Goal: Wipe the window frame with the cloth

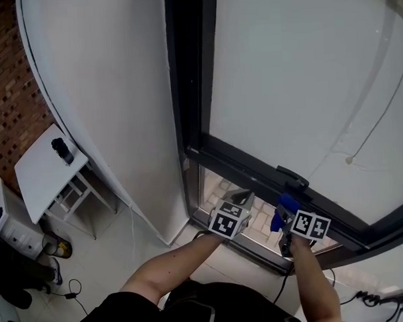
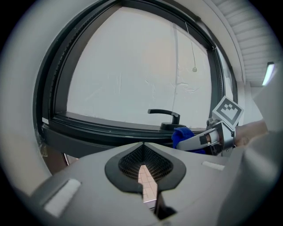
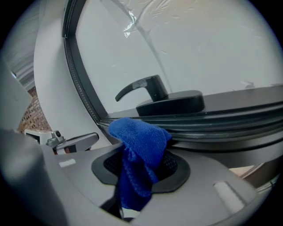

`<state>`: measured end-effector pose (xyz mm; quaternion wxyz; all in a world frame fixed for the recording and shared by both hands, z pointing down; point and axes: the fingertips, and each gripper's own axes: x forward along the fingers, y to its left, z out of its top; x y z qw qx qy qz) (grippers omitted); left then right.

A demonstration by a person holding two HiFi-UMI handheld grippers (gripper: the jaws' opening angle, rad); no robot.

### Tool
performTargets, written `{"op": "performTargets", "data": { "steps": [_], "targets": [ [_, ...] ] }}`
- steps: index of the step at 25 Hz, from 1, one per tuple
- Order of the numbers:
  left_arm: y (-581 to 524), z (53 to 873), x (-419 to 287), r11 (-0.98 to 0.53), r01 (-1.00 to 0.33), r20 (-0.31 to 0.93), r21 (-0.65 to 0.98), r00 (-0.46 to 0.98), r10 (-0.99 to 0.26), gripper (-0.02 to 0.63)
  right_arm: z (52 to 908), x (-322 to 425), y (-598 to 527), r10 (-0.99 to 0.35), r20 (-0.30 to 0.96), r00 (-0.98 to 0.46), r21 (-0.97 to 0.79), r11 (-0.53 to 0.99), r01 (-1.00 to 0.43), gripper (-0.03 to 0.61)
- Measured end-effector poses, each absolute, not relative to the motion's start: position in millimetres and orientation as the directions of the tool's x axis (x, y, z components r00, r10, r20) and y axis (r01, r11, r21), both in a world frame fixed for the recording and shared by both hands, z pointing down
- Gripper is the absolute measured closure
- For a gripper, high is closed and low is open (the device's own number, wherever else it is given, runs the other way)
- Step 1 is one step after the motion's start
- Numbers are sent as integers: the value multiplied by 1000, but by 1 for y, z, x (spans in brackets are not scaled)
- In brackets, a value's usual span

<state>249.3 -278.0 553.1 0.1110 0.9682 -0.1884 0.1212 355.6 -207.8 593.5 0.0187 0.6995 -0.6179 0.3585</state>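
dark window frame [image 1: 192,70] | frosted pane [image 1: 304,66] | table [image 1: 42,167], brick wall [image 1: 5,99] | cloth [image 3: 138,139] gripped

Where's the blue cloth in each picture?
Head view: cloth low, right of middle, just below the handle.
Left gripper view: cloth right of middle, just under the handle.
Right gripper view: cloth bottom middle, clamped between the jaws, handle above it.
Shared landmark: the handle, black, on the window.
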Motion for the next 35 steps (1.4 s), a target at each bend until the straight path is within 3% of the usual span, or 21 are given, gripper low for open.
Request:
{"op": "performTargets", "data": {
  "steps": [20, 35],
  "targets": [
    [-358, 563, 168, -854, -481, 280, 200, 863, -421, 624, 594, 287, -291, -851, 520, -67, -418, -185, -890, 433],
    [-392, 558, 134, -831, -525, 271, 186, 840, -470, 624, 598, 244, -337, -833, 554, -12, -300, -186, -936, 431]
  ]
}}
